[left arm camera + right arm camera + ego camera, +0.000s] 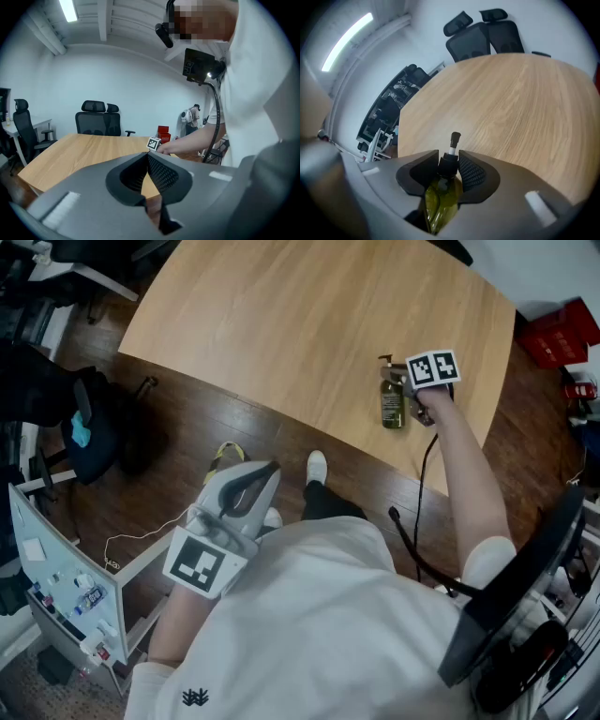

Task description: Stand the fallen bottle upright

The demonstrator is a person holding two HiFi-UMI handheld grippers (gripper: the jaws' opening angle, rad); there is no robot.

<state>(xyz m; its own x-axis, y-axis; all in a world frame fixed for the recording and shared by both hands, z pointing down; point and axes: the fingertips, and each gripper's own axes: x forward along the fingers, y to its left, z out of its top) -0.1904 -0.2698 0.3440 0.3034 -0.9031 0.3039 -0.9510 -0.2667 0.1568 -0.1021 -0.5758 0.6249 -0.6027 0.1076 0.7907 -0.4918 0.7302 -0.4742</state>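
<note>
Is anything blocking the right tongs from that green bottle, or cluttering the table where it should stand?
Nothing visible does. The right tongs are closed on the bottle just under its pump cap, with nothing else between them. The wooden table around it shows no other objects.

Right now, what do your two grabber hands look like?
The left gripper and right gripper are grey shells with black textured pads. Each carries a white cube with black square markers. A thin black cable runs from the right one. The person wears a white short-sleeved shirt.
</note>
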